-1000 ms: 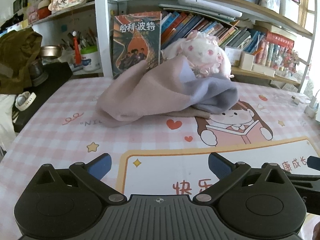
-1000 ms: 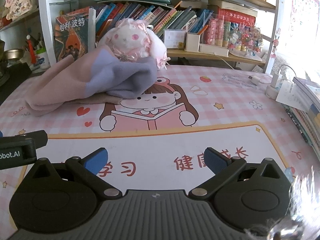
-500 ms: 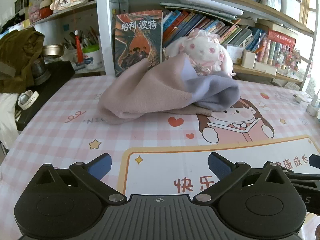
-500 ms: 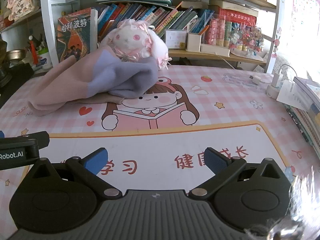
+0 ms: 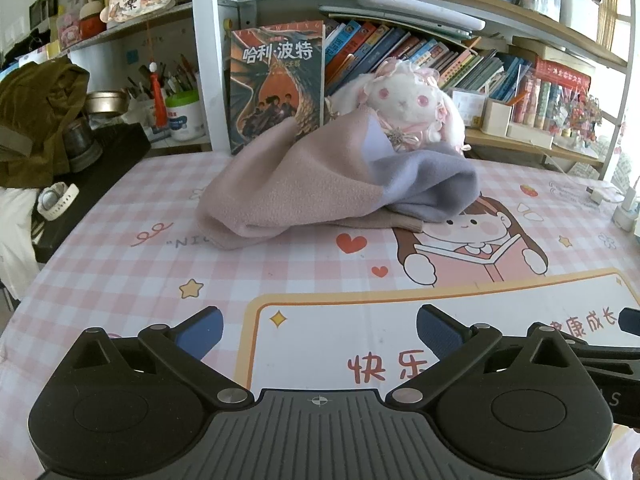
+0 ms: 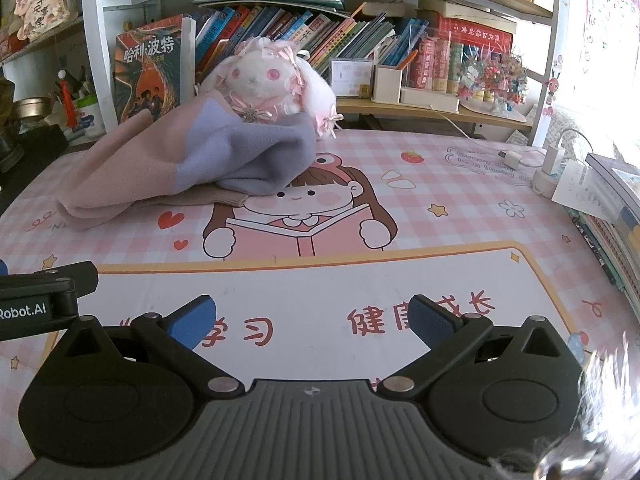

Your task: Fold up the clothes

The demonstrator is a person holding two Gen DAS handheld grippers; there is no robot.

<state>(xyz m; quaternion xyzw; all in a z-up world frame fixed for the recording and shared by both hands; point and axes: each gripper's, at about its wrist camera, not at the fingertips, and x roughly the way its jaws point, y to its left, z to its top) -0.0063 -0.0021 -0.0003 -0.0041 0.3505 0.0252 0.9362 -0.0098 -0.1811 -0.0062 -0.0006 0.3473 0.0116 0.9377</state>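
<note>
Well ahead of your left gripper point(image 5: 319, 330) and right gripper point(image 6: 312, 320), the pink-and-lilac garment point(image 5: 332, 184) lay crumpled (against a plush bunny point(image 5: 404, 106)); you held both pairs of jaws spread wide, empty.

Crumpled pink-and-lilac garment point(image 5: 320, 184) (unfolded) on mat

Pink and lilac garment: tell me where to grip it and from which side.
Grip the pink and lilac garment at its low pink folded edge on the left, coming from the front. That end lies flat on the desk mat, clear of the plush rabbit.
</note>
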